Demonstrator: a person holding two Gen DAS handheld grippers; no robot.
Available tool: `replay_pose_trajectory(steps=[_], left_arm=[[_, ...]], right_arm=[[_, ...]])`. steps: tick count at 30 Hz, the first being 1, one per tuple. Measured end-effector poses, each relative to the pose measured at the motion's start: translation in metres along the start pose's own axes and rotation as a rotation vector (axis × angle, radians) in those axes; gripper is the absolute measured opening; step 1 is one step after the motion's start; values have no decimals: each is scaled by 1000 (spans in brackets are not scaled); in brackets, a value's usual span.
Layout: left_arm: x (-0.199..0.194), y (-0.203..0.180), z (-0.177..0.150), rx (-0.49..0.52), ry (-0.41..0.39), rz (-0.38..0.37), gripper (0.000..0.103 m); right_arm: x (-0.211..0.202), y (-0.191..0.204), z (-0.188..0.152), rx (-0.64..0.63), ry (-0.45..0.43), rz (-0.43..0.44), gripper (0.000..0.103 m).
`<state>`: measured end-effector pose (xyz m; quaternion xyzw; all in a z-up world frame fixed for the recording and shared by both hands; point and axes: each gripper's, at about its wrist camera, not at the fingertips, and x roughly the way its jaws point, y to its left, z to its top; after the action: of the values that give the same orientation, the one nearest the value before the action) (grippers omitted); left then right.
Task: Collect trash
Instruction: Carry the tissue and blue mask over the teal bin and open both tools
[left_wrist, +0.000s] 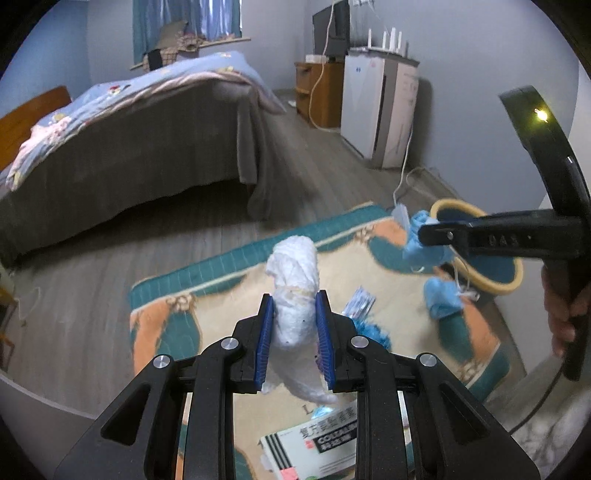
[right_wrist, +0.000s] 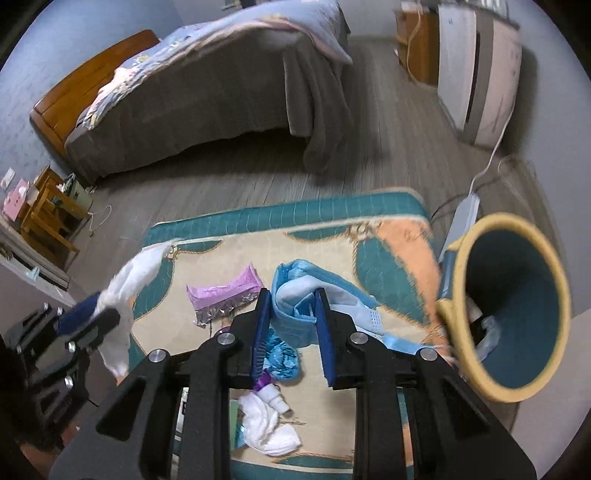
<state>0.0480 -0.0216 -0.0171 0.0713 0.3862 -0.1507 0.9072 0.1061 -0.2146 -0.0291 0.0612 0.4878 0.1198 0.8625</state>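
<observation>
Rug (right_wrist: 332, 251), left to right: left gripper (right_wrist: 105, 310) clamped on white tissue wad (right_wrist: 125, 280), raised over rug's left edge; purple foil wrapper (right_wrist: 225, 293); right gripper (right_wrist: 290, 317) clamped on blue face mask (right_wrist: 295, 291), mid-rug; crumpled white tissue (right_wrist: 269, 428) below; teal bin (right_wrist: 517, 306), tilted at rug's right edge, contents unclear.

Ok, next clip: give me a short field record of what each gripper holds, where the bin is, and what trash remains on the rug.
left gripper: jaws shut on crumpled white tissue wad, lifted above the rug
right gripper: jaws shut on light blue disposable face mask, beside the bin
bin: round teal wastebasket with yellow rim, at the rug's right edge, something pale inside
rug: patterned teal, cream and orange rug
left on rug: purple foil wrapper, crumpled blue wrapper, white tissue, printed white box
</observation>
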Motion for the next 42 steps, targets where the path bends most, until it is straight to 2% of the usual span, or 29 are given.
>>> replay_pose_trajectory(steps=[11, 17, 26, 42], left_arm=[[-26, -16, 37, 19, -71, 3, 25], [-31, -36, 53, 34, -88, -31, 25], [-23, -79, 67, 109, -91, -69, 25], [9, -140, 82, 205, -59, -123, 25]], right_arm=[[-55, -23, 12, -51, -103, -48, 23], [-84, -53, 15, -24, -154, -56, 23], [-119, -100, 12, 39, -219, -77, 23], [-128, -181, -9, 154, -229, -121, 24]])
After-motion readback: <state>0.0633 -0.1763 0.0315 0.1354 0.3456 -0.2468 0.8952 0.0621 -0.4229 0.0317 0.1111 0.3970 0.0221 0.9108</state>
